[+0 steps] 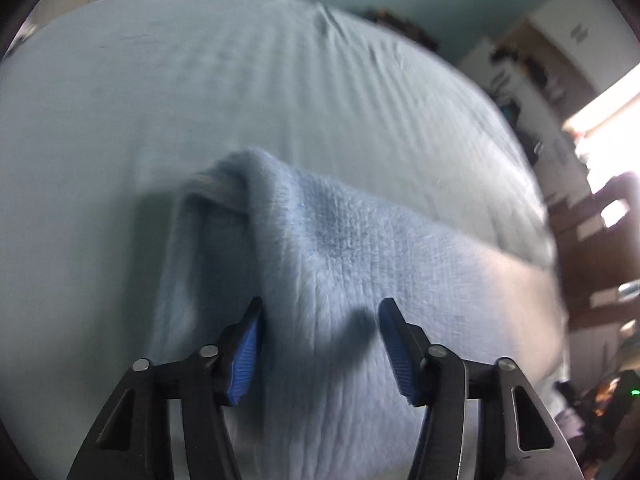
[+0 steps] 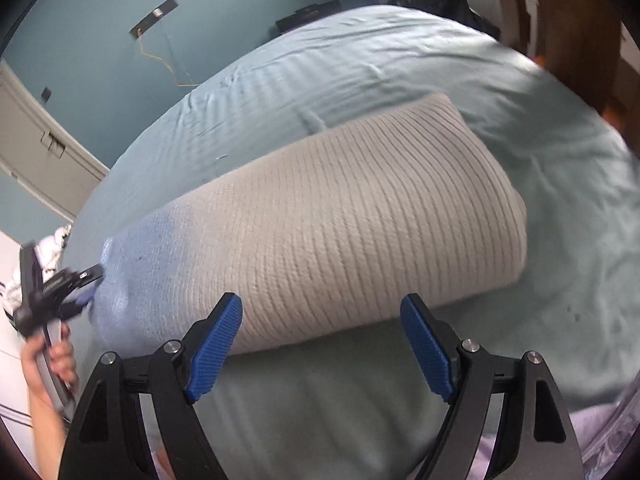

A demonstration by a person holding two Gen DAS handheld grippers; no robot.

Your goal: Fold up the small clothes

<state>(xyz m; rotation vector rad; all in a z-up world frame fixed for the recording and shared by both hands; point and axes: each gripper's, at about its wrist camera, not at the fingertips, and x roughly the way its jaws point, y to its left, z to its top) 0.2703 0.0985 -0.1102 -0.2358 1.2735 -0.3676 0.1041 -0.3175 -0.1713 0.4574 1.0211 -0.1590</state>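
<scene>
Both wrist cameras angled steeply down, close over the bed (image 1: 160, 80), sharing the folded knit garment (image 2: 340, 208).

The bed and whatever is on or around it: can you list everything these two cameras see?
knitted garment: one, pale blue to grey ribbed knit, folded, lying on the bed
bed sheet: one, light blue, covering the bed
wall: teal, behind the bed
door: one, cream, left of the bed
wooden furniture: brown, right of the bed; details blurred
shelves: white, cluttered, far right of the left wrist view; blurred
left tool: one, black with blue pads, open over the garment's left end
right tool: one, same colours, open at the garment's near edge
hand: one, holding the left tool
</scene>
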